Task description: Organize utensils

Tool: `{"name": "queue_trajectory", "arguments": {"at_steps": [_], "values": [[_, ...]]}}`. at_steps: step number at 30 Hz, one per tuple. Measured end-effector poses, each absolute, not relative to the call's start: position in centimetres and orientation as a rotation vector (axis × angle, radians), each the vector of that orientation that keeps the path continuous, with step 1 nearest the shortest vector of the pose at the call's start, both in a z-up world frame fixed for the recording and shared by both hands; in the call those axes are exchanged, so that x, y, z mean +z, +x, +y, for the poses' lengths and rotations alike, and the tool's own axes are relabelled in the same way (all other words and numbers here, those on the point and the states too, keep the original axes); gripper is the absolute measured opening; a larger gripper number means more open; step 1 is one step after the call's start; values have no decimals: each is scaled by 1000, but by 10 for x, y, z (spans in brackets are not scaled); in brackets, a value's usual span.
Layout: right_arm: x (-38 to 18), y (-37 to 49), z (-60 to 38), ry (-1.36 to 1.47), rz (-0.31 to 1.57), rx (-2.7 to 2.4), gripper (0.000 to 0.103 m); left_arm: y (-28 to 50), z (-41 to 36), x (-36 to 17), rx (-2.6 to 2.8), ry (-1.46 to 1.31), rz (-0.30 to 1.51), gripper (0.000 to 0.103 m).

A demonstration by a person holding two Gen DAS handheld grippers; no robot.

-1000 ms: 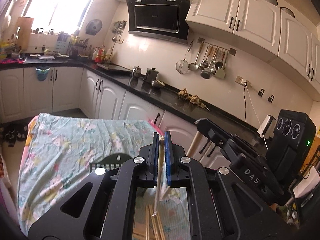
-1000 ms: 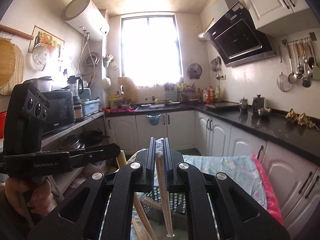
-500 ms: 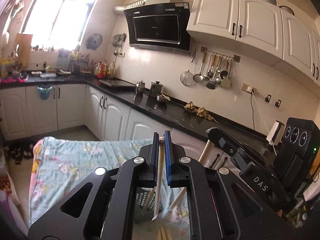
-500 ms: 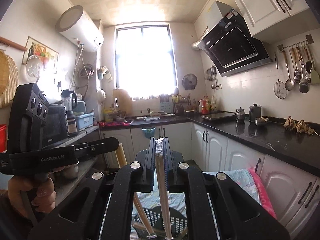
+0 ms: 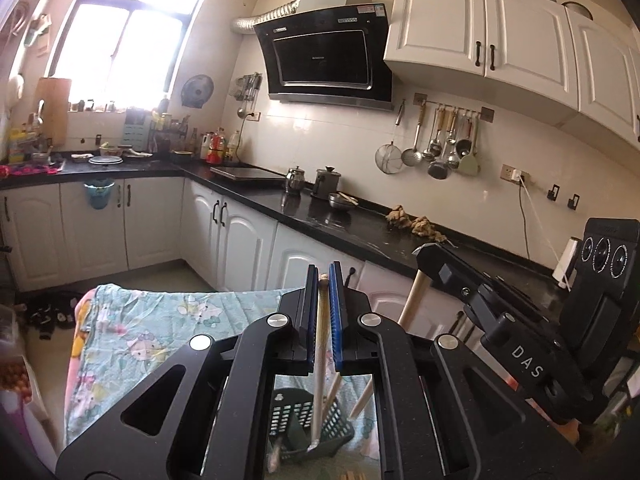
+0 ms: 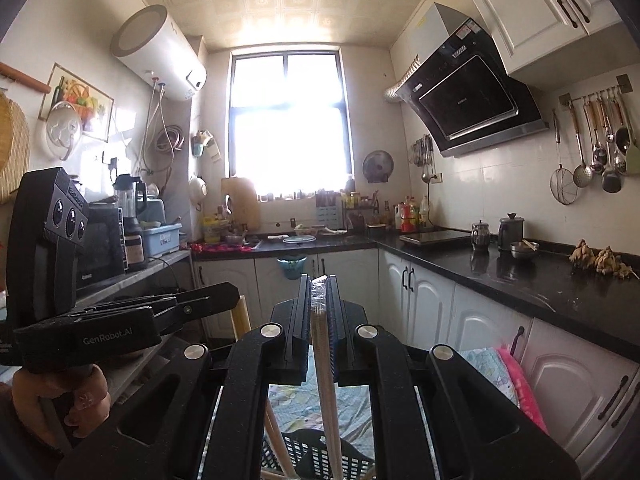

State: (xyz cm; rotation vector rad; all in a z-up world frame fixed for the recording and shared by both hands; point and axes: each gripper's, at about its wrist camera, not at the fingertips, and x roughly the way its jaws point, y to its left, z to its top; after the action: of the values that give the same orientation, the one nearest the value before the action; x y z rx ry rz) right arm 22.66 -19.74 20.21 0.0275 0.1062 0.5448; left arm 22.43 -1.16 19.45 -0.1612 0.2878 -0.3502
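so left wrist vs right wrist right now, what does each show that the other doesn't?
Left wrist only: the left gripper shut on a single chopstick, and upper white cabinets.

Right wrist only: the right gripper shut on wrapped chopsticks, plus the water heater and microwave.

Both: the dark perforated basket below on the floral cloth, the range hood, the hanging ladles, and the other gripper.

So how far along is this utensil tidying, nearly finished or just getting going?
Partway, as far as I can see. The left gripper is clamped on a chopstick whose lower end dips into the dark slotted basket. The right gripper grips wrapped chopsticks above it. Both still need releasing. More sticks lie below the basket.
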Motion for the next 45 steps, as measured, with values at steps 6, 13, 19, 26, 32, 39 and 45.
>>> {"name": "queue_trajectory", "arguments": {"at_steps": [6, 13, 19, 26, 32, 39, 45], "values": [[184, 241, -193, 33, 138, 538, 8, 239, -8, 174, -315, -173, 296, 3], [161, 255, -192, 46, 173, 524, 8, 250, -13, 155, -329, -174, 267, 3], [143, 263, -194, 45, 184, 511, 8, 259, -22, 135, -324, -136, 273, 3], [126, 269, -193, 47, 212, 495, 8, 266, -18, 118, -324, -164, 305, 3], [114, 269, -192, 53, 261, 452, 16, 265, -12, 105, -309, -177, 374, 3], [109, 253, -200, 41, 277, 426, 37, 234, 14, 109, -282, -250, 368, 35], [105, 228, -210, 21, 288, 413, 52, 201, 37, 111, -217, -259, 379, 68]]}}
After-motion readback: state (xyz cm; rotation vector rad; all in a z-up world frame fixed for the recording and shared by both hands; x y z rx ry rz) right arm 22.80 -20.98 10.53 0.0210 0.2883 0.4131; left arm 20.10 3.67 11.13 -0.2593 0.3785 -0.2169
